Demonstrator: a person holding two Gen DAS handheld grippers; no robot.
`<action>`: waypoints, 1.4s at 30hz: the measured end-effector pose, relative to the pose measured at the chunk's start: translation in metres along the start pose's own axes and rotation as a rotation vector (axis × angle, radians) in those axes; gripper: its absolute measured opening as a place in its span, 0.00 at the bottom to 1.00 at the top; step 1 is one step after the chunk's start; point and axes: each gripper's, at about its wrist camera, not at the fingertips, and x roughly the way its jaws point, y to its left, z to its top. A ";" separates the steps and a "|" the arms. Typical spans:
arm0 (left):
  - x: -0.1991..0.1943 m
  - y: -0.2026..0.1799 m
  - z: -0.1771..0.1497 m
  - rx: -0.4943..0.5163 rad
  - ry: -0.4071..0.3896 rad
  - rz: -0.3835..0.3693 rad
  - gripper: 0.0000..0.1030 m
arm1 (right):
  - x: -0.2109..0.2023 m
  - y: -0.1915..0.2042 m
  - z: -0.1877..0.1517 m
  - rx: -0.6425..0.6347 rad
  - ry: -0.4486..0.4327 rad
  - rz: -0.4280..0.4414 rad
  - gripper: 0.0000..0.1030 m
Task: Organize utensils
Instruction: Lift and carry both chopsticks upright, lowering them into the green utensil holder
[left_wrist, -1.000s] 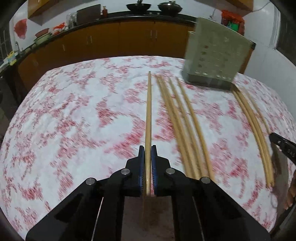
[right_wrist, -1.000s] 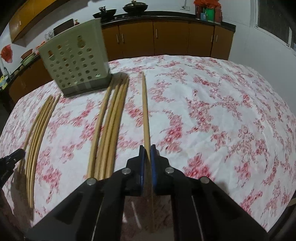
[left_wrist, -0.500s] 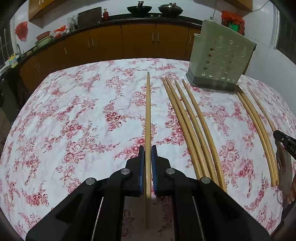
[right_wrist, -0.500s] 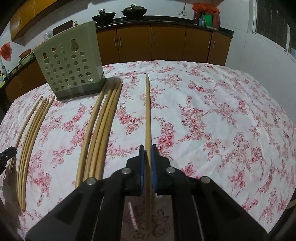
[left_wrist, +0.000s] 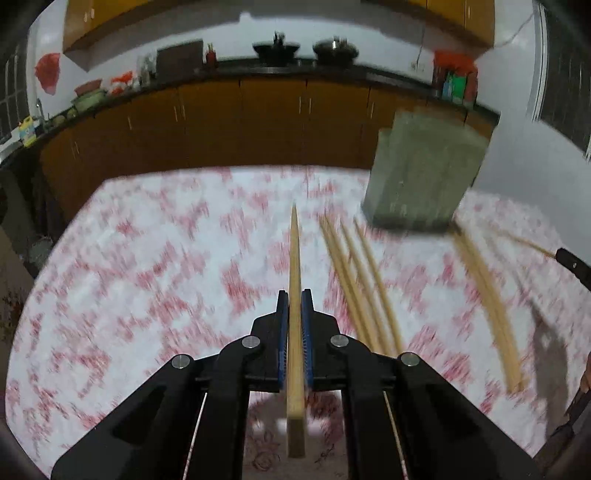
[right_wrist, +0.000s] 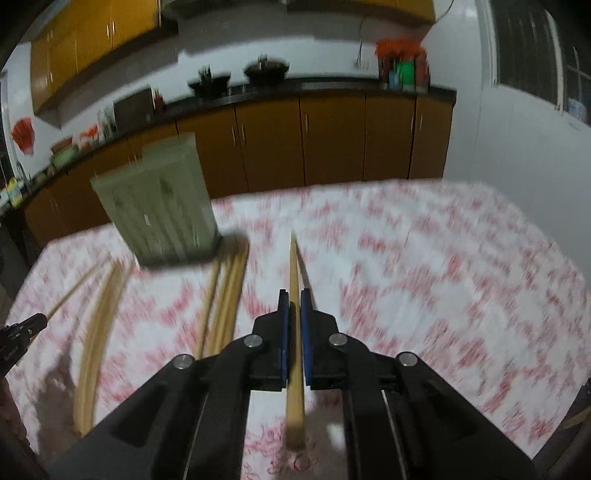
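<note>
In the left wrist view, the left gripper (left_wrist: 294, 314) was clenched on a single wooden chopstick (left_wrist: 294, 280), its blue pads (left_wrist: 282, 332) pressing the stick from both sides. The chopstick's long axis ran from 6 o'clock to 12 o'clock through the frame, thick square butt nearest the camera and narrow tip pointing away toward the far cabinets (left_wrist: 258, 122). A loose group of chopsticks (left_wrist: 360, 280) lay on the floral tablecloth (left_wrist: 147, 277) at about 2 o'clock of the grip, and another bundle (left_wrist: 491, 306) lay farther out at 3 o'clock. The green perforated holder (left_wrist: 421, 173) stood upright at 1 o'clock, beyond the loose sticks. The scene was smeared with blur.

In the right wrist view, the right gripper (right_wrist: 294, 314) was likewise shut on its own chopstick (right_wrist: 294, 295), the butt toward the camera and the tip aimed at 12 o'clock. Here the holder (right_wrist: 159, 206) sat at 11 o'clock, with the nearer group (right_wrist: 225, 295) at 10 o'clock and the other bundle (right_wrist: 99, 332) at 9 o'clock. The other gripper's tip (right_wrist: 22, 328) showed at the left edge, carrying its stick.

The step in hand appeared to be carrying one picked stick in each gripper. The next move would likely call for swinging each stick over the holder's open top, tipping it toward upright, then letting go.
</note>
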 end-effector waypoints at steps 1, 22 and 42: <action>-0.005 0.001 0.005 -0.006 -0.019 -0.003 0.08 | -0.007 -0.001 0.006 0.004 -0.025 0.004 0.08; -0.103 -0.009 0.124 -0.067 -0.408 -0.107 0.07 | -0.096 0.006 0.113 0.072 -0.376 0.164 0.08; -0.053 -0.066 0.141 -0.022 -0.363 -0.244 0.07 | -0.030 0.070 0.139 -0.004 -0.260 0.267 0.08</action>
